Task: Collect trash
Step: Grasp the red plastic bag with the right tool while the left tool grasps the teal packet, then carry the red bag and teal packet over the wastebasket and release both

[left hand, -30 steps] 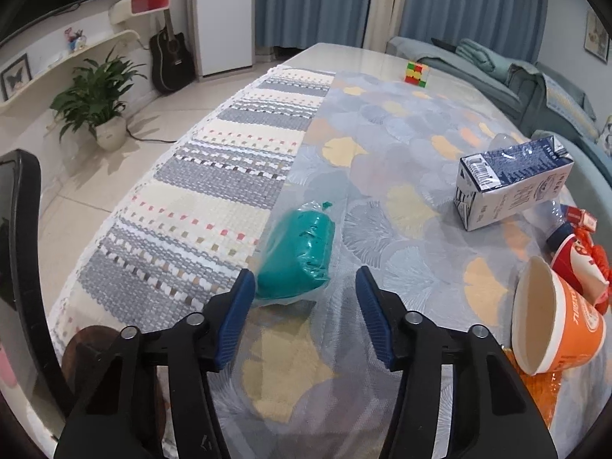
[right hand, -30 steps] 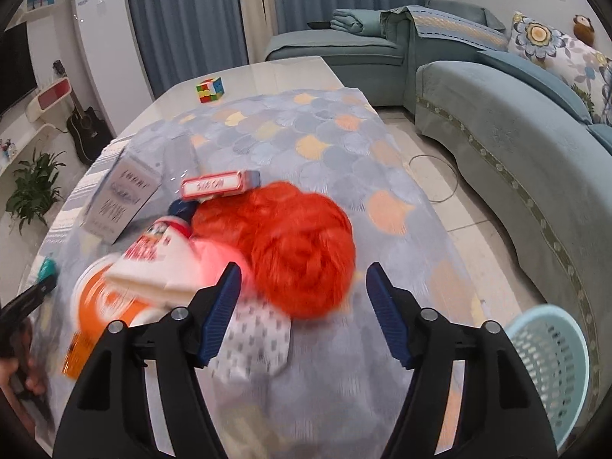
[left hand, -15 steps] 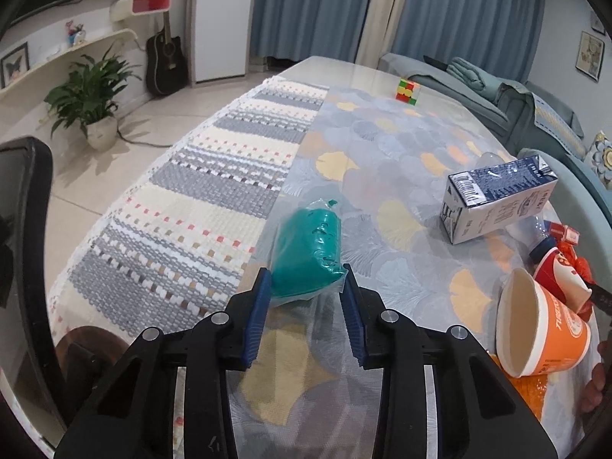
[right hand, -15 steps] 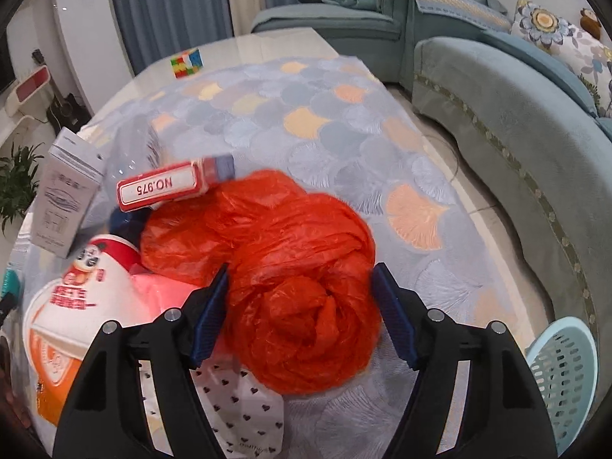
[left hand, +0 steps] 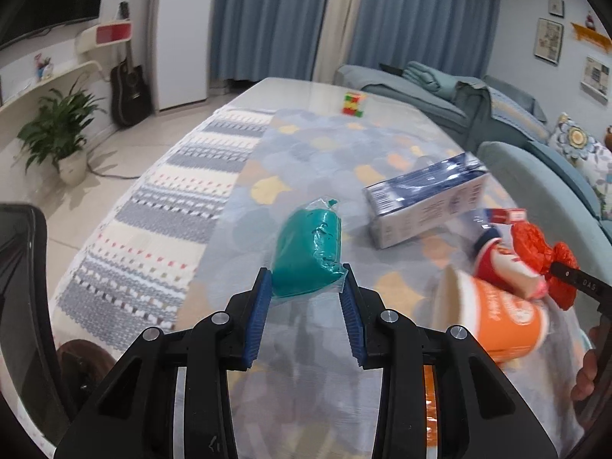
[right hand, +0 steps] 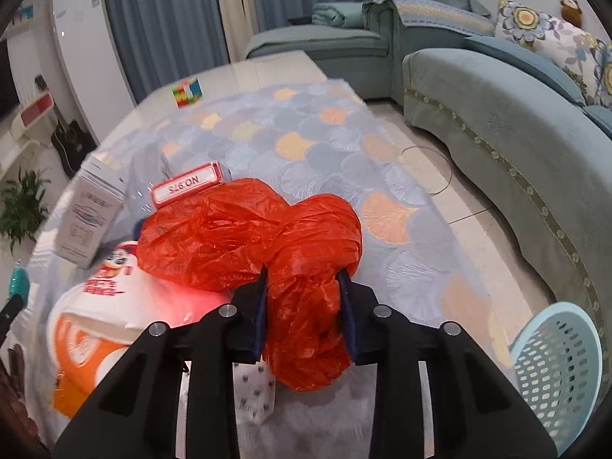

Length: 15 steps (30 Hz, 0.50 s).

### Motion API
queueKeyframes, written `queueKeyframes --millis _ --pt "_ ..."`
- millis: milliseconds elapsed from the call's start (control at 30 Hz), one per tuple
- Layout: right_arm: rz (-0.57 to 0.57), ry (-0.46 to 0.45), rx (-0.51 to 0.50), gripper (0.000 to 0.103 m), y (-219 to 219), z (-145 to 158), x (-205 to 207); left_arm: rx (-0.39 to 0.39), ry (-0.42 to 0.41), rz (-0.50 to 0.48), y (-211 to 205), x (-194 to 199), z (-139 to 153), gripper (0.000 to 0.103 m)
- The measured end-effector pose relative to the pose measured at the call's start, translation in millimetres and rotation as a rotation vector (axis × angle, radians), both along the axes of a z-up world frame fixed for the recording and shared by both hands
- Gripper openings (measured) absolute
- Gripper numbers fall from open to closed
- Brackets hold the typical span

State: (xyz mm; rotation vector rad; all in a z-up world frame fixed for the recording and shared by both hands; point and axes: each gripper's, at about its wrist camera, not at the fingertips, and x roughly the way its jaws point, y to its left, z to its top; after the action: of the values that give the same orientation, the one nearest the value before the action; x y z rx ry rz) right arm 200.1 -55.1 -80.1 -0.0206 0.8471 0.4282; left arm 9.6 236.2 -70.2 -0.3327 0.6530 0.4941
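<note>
My left gripper (left hand: 306,281) is shut on a clear bag of teal stuff (left hand: 309,253) and holds it above the table. My right gripper (right hand: 303,281) is shut on a crumpled red plastic bag (right hand: 306,267), which also shows in the left wrist view (left hand: 543,252). An orange paper cup (left hand: 497,317) lies on its side, with a red and white cup (left hand: 505,267) stuck in it; they also show in the right wrist view (right hand: 88,329). A blue and white carton (left hand: 424,206) lies behind them. A light blue basket (right hand: 554,363) stands on the floor at the right.
A red and white flat box (right hand: 187,189) lies behind the red bag. A colour cube (left hand: 354,104) sits at the table's far end. A teal sofa (right hand: 516,134) runs along the right. A black chair (left hand: 23,306) stands at the left. A heart-print wrapper (right hand: 254,394) lies under my right gripper.
Both grippers closed from wide open: the left onto the teal bag, the right onto the red bag. The teal bag has come up off the table.
</note>
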Motion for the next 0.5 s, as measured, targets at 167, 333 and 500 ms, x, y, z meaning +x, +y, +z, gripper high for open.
queueKeyframes --millis 167,333,500 --pt "-0.031 -0.039 0.050 0.028 -29 26 -20 0.002 -0.034 -0.073 -28 3 17 0.034" --pt "-0.095 -0.072 0.075 0.028 -68 48 -43 -0.013 -0.076 -0.182 -71 9 34 0.034" --pt "-0.191 -0.110 0.023 0.028 -114 59 -72 -0.029 -0.095 -0.328 -127 19 44 0.034"
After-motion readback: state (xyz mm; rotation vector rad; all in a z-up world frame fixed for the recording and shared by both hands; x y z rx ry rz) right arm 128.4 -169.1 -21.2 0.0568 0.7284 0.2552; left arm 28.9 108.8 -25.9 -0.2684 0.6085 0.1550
